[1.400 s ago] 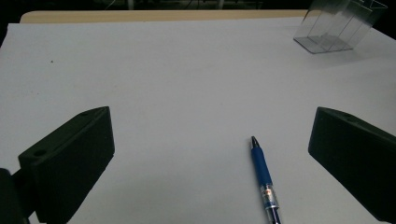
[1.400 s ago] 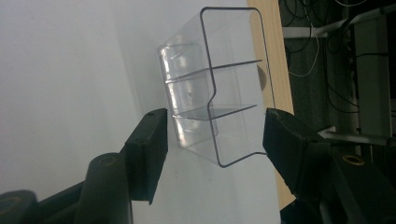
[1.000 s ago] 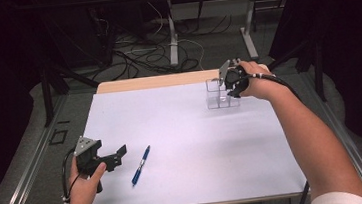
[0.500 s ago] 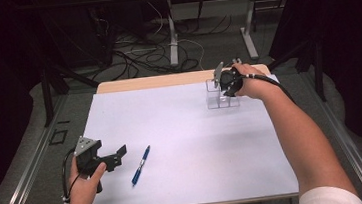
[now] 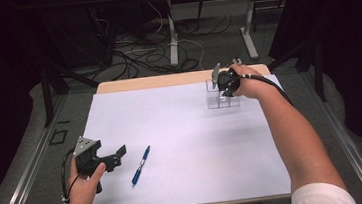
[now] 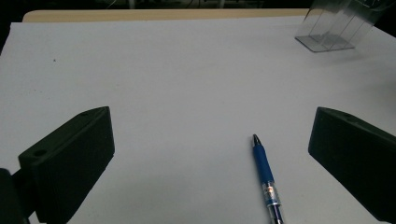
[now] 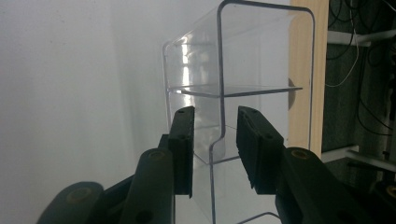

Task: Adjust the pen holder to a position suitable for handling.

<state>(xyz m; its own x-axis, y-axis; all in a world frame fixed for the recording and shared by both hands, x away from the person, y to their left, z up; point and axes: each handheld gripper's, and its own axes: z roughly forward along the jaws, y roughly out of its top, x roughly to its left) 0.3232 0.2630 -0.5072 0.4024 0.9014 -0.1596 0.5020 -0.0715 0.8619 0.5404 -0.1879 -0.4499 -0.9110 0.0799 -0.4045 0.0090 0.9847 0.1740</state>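
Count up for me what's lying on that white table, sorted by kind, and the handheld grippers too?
Pen: 1
Clear holder: 1
Grippers: 2, the left gripper and the right gripper
Total: 4

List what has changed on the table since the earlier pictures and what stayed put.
The right claw has sunk onto the clear plastic organizer at the table's far edge, its jaws just closing around one wall without pressing it yet. The left claw stayed open and idle near the blue pen, which lies where it was; the organizer has not moved.
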